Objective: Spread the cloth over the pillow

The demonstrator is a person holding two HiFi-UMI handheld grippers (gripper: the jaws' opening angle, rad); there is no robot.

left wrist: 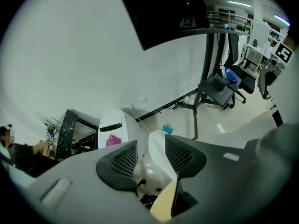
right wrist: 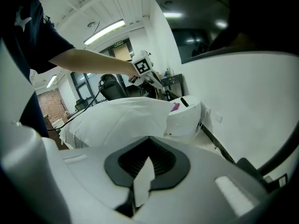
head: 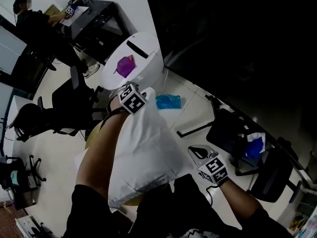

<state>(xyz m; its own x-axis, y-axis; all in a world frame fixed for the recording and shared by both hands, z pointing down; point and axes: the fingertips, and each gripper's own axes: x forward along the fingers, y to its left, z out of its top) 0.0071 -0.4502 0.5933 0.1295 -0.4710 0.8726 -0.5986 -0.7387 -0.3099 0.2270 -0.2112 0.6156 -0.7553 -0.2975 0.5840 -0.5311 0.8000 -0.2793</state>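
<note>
- Nearest, well apart from the white domed plastic bin [head: 141,58] with the black slot: black two-jaw right gripper [right wrist: 148,158], jaws pressed together on a narrow strip of the large white fabric cloth [head: 143,152].
- Holds that corner low, on the near right side of the bin.
- Beneath the cloth's near hem, on the side away from the bin: a sliver of tan surface [head: 130,200]; cannot tell whether this is the pillow.
- Between the right gripper and the bin: the cloth itself, raised in the air, sloping up toward the bin with its far corner highest.
- Well to the right of the bin: a black folding stand [head: 225,130] carrying a crumpled blue thing [head: 255,147].
- Just in front of the bin: black two-jaw left gripper [left wrist: 149,155], jaws standing wide, the cloth's upper corner upright in the gap, no pad visibly pressing on it.
- On the pale floor just right of the bin: a teal plastic packet [head: 168,101].
- On the bin's top face, below the slot: a crumpled purple thing [head: 125,66].
- Beyond the bin, to its left: a black desk [head: 94,14] with a person in dark clothing [head: 34,24] seated at it.
</note>
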